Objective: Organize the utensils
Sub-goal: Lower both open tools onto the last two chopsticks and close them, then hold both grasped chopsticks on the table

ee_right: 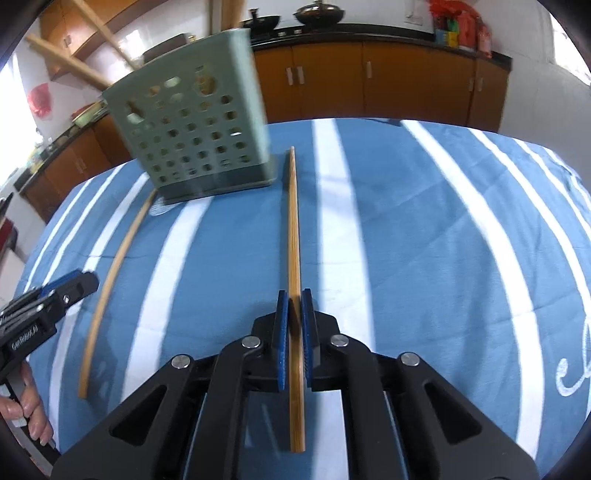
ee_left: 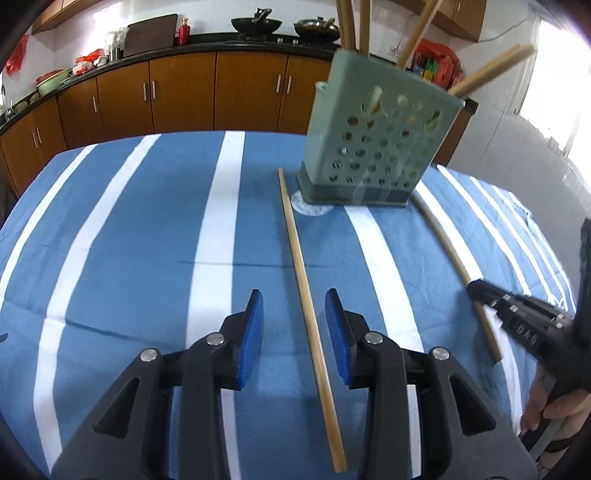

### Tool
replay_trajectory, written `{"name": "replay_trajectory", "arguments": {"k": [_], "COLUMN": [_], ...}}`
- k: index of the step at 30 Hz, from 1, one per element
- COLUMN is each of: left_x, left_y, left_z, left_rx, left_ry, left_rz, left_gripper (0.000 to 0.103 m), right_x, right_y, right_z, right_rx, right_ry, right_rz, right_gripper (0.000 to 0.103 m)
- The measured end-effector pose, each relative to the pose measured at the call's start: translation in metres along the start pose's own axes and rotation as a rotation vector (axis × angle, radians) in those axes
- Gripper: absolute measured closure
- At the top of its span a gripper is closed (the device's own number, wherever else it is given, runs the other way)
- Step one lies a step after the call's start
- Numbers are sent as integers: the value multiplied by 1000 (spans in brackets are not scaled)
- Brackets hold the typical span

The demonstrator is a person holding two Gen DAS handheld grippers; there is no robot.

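A green perforated utensil holder (ee_left: 373, 147) stands on the blue striped tablecloth with several wooden chopsticks sticking out of it; it also shows in the right wrist view (ee_right: 195, 133). My left gripper (ee_left: 294, 325) is open, its jaws on either side of a chopstick (ee_left: 306, 295) lying on the cloth. My right gripper (ee_right: 294, 325) is shut on a second chopstick (ee_right: 293, 229) that points toward the holder's right side. In the left wrist view this chopstick (ee_left: 448, 251) and the right gripper (ee_left: 474, 286) are at the right.
The table is covered by a blue cloth with white stripes (ee_left: 147, 240). Behind it are brown kitchen cabinets (ee_left: 184, 92) and a dark counter with woks (ee_left: 256, 24). The other chopstick (ee_right: 107, 288) and left gripper (ee_right: 86, 280) show at the left of the right wrist view.
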State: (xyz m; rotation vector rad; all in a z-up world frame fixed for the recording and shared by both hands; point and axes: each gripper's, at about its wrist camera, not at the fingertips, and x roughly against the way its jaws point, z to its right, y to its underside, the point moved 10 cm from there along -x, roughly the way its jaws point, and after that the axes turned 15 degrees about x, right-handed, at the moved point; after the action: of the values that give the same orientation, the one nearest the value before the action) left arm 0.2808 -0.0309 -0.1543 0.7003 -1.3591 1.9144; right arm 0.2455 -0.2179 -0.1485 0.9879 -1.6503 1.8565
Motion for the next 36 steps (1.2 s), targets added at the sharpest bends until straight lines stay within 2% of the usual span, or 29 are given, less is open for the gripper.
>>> {"name": "replay_trajectory", "arguments": {"k": [4, 6, 8, 13, 21, 28, 36], "left_x": [-9, -12, -13, -13, -8, -5, -6], "left_y": [7, 8, 7, -3, -36, -40, -39], "left_z": [5, 6, 6, -12, -77, -87, -89], "left_rx": [-29, -53, -60, -37, 38, 69, 112], "left_ry": [-32, -62, -76, -127, -208, -180, -149], "left_rz": [-18, -7, -5, 5, 30, 38, 35], "left_gripper": [69, 77, 94, 95, 94, 91, 91], "right_x": [3, 4, 4, 2, -2, -10, -9], "right_y": [4, 5, 5, 3, -4, -10, -9], "right_z": [19, 23, 24, 22, 31, 38, 38], "right_rx": [-38, -41, -40, -23, 6, 40, 24], "right_ry": [22, 25, 26, 32, 78, 106, 94], "right_rz": [-1, -1, 1, 2, 6, -11, -8], "right_gripper": [95, 95, 95, 95, 95, 95, 95]}}
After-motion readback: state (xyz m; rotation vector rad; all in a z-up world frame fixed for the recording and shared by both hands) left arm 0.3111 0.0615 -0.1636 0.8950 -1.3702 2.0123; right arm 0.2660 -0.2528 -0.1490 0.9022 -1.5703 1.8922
